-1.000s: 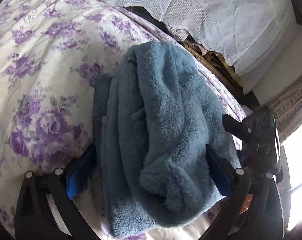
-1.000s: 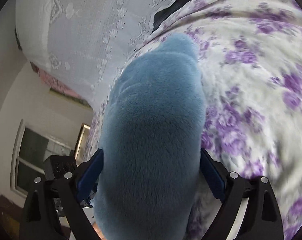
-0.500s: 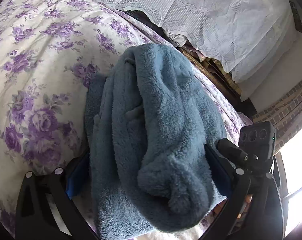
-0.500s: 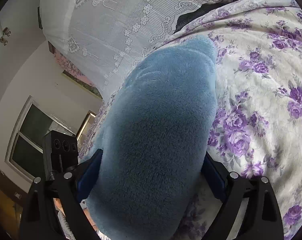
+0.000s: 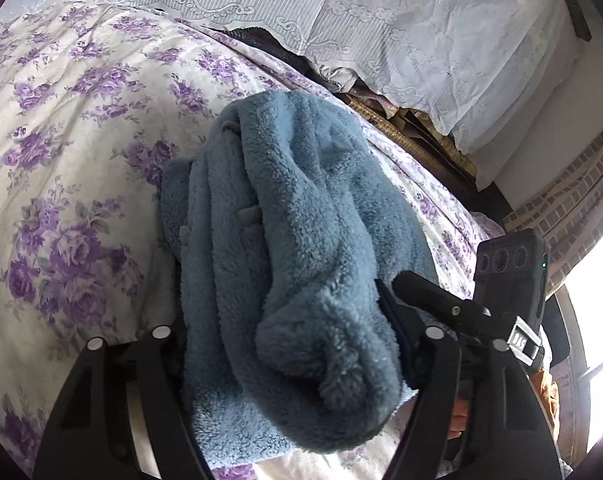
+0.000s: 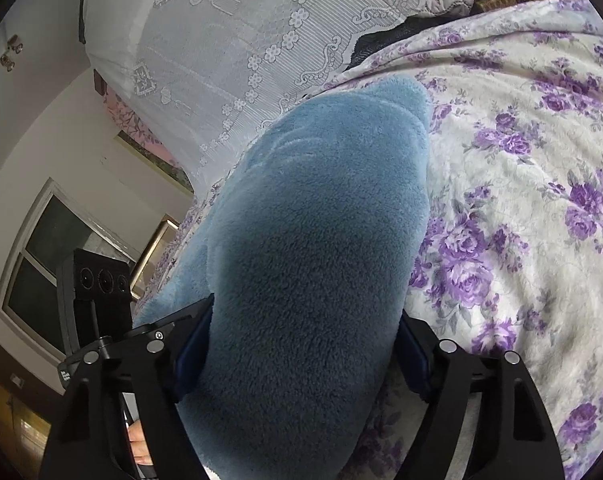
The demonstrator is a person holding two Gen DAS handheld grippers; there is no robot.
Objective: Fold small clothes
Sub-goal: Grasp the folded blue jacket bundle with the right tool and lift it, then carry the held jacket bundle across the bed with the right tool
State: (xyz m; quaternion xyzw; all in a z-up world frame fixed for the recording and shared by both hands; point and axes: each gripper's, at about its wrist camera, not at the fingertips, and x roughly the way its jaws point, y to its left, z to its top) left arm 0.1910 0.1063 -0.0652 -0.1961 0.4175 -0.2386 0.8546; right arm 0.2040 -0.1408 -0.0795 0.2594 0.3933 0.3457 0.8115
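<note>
Fleecy blue bundled garment [image 5: 301,240] lay lengthwise between both grippers, left gripper [image 5: 289,344] and right gripper [image 6: 301,344], whose jaws had just been closing onto its near end.

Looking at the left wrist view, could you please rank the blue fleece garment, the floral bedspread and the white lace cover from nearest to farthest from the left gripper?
1. Blue fleece garment: between the jaws of the left gripper, which have just been closing on it.
2. Floral bedspread: under the garment, spreading left and ahead.
3. White lace cover: farthest, across the top beyond the bedspread.
</note>
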